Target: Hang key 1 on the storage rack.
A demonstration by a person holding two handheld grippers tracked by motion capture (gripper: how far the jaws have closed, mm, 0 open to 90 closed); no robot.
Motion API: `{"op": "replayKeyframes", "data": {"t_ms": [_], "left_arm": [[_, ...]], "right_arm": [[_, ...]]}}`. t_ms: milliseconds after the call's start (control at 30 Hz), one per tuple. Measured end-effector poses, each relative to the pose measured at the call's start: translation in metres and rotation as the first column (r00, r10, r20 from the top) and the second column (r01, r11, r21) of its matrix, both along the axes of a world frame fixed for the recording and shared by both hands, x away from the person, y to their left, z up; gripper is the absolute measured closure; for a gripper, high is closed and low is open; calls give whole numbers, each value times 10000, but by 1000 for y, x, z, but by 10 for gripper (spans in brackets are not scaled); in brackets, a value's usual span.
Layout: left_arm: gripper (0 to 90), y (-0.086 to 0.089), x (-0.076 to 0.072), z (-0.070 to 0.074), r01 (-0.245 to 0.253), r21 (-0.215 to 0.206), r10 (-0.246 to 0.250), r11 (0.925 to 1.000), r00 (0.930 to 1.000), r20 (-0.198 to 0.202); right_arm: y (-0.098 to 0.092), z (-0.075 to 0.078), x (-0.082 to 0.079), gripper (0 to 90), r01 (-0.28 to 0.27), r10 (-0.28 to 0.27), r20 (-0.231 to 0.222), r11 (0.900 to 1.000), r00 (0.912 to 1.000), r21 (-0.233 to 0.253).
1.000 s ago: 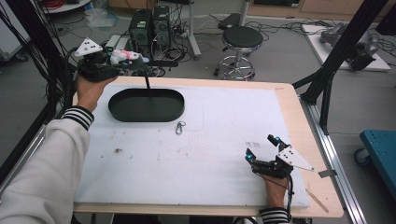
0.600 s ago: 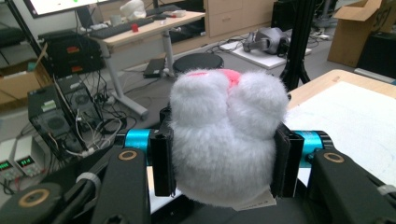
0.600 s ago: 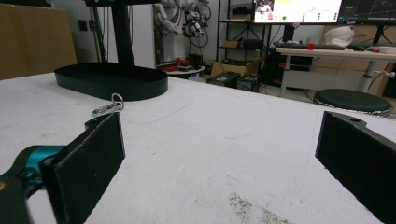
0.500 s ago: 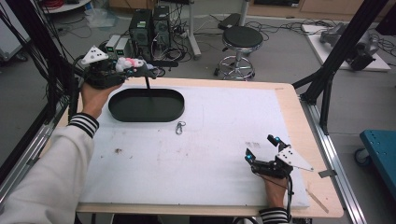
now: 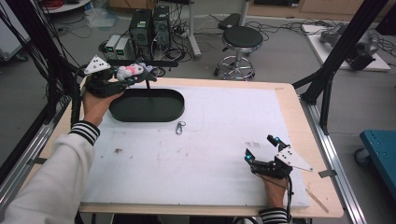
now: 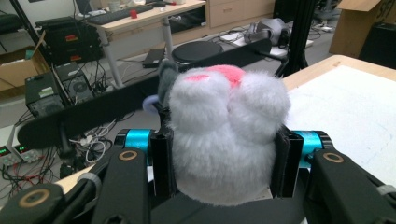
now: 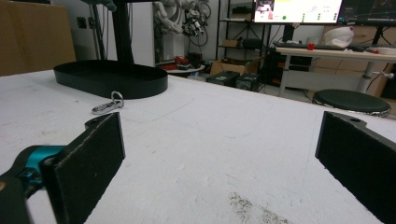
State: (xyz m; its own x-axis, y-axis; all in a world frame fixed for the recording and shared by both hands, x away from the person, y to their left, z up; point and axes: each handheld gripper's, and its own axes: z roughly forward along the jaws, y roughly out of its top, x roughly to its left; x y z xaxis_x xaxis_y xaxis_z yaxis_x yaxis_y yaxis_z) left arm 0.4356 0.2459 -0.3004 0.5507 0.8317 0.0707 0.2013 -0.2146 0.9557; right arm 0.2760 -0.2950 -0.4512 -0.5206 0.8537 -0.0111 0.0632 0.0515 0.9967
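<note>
Left gripper [image 5: 128,74], raised above the far left corner of the counter [image 5: 210,140], is clamped on a fluffy white and pink plush toy [image 6: 226,135], both jaws pressing into its sides. Just below and to its right sits a black oval tray [image 5: 147,105] with an upright post. A small metal carabiner [image 5: 180,127] lies on the white surface just beyond the tray's near edge. Right gripper [image 5: 262,154] rests on the counter's near right part, well apart from the toy, jaws spread wide with nothing between them.
</note>
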Motion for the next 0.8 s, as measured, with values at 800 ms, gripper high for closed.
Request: {"op": "replayKeyframes", "data": {"t_ms": [800], "left_arm": [[536, 0, 6, -35, -49, 210, 67, 9998, 9964, -847]], "right_arm": [[1, 0, 0, 6, -15, 15, 10, 10000, 10000, -83]]}}
